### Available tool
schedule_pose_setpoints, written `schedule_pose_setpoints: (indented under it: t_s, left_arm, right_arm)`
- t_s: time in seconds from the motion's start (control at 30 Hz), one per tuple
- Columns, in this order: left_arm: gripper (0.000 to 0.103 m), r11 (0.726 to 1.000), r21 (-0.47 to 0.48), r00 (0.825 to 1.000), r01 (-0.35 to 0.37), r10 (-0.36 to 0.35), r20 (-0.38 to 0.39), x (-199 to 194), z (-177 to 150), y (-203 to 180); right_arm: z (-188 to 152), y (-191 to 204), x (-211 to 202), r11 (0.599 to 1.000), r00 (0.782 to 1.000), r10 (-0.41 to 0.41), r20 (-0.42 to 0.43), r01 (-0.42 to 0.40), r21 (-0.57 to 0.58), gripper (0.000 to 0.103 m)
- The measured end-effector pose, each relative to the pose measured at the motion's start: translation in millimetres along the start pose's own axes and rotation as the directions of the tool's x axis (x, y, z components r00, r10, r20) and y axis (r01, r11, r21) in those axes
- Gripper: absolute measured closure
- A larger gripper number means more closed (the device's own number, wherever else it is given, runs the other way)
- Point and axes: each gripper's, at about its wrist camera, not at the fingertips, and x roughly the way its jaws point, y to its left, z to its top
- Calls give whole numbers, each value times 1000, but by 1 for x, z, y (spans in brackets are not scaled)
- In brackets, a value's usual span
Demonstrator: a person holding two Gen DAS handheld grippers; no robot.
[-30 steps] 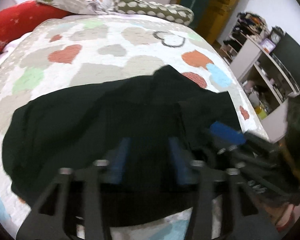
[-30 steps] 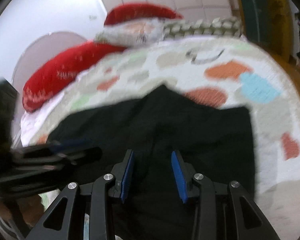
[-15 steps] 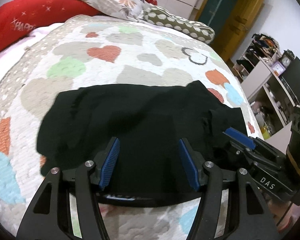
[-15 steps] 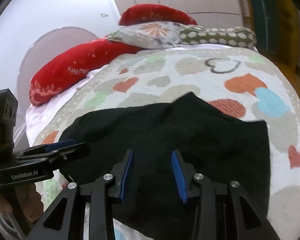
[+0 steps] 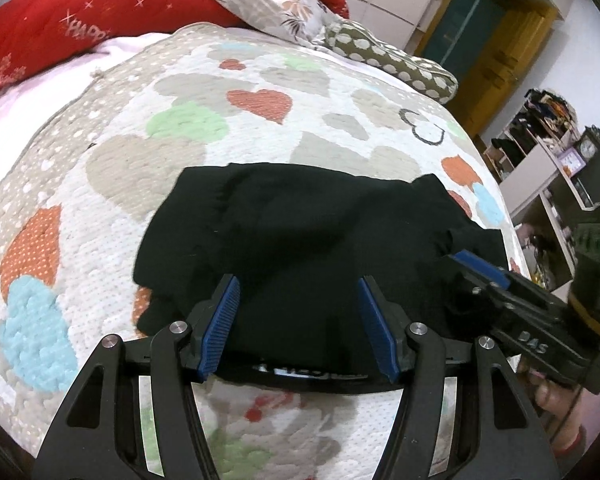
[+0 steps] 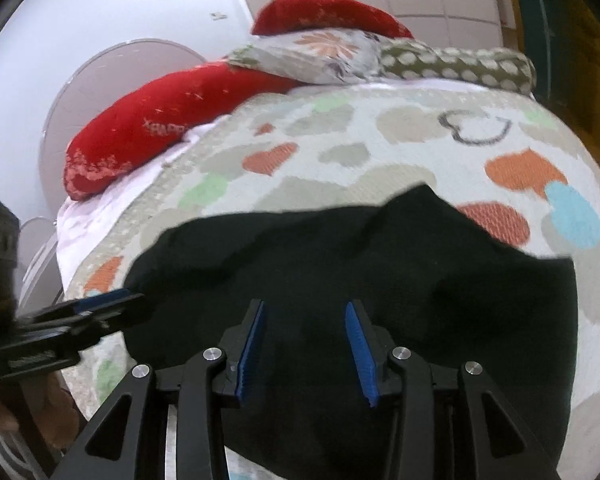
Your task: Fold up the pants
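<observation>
Black pants [image 5: 300,240] lie folded in a compact pile on the heart-patterned bedspread [image 5: 180,128]. They also show in the right wrist view [image 6: 380,264]. My left gripper [image 5: 298,324] is open and empty, hovering over the near edge of the pants. My right gripper [image 6: 306,348] is open and empty, above the pants' near part. The right gripper also shows in the left wrist view [image 5: 500,284], at the right side of the pants. The left gripper shows in the right wrist view [image 6: 80,312], at the pants' left edge.
Red pillows [image 5: 60,28], a floral pillow [image 5: 268,4] and a dotted bolster [image 5: 396,68] lie at the head of the bed. Shelves with clutter [image 5: 548,148] and a yellow door [image 5: 496,52] stand to the right of the bed.
Both grippers have pulled back and up from the pants. The left gripper's fingers have opened wider. The pants now lie as a smaller, settled pile.
</observation>
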Motion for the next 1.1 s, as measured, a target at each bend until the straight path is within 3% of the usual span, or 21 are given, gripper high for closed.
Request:
schedule_pose_setpoints:
  t_s: [0.2, 0.33, 0.47, 0.7, 0.8, 0.93, 1.0, 1.03, 1.07, 1.1]
  left_arm:
    - [42, 995, -85, 998, 57, -55, 28, -15, -3, 23]
    - [24, 967, -211, 989, 141, -127, 81, -29, -17, 50]
    - [24, 946, -305, 992, 111, -89, 87, -34, -37, 74]
    - [24, 915, -395, 996, 85, -86, 15, -5, -42, 81]
    - [10, 906, -413, 996, 89, -81, 36, 3, -41, 78]
    - [6, 896, -437, 996, 82, -60, 64, 11, -32, 76]
    - [6, 893, -438, 993, 101, -63, 99, 14, -26, 76]
    - [14, 894, -434, 992, 108, -65, 111, 15, -24, 77]
    - [24, 899, -424, 990, 108, -60, 127, 13, -21, 75]
    - [51, 907, -409, 990, 105, -56, 129, 11, -18, 73]
  right_arm:
    - [13, 27, 3, 997, 998, 65, 20, -64, -46, 56]
    - [22, 39, 19, 994, 995, 98, -6, -98, -57, 54]
    - [34, 52, 39, 988, 991, 134, -27, -135, -71, 40]
    - [61, 82, 83, 973, 984, 166, -69, -175, -148, 39]
    - [68, 89, 104, 968, 979, 181, -88, -193, -162, 38]
    - [66, 81, 141, 978, 977, 172, -129, -185, -97, 37]
    - [63, 69, 147, 974, 968, 223, -112, -226, -20, 37]
    - [64, 64, 144, 970, 965, 244, -100, -245, 5, 44]
    - [67, 60, 140, 967, 963, 257, -87, -255, 26, 60]
    - [69, 54, 133, 964, 962, 267, -65, -264, 42, 67]
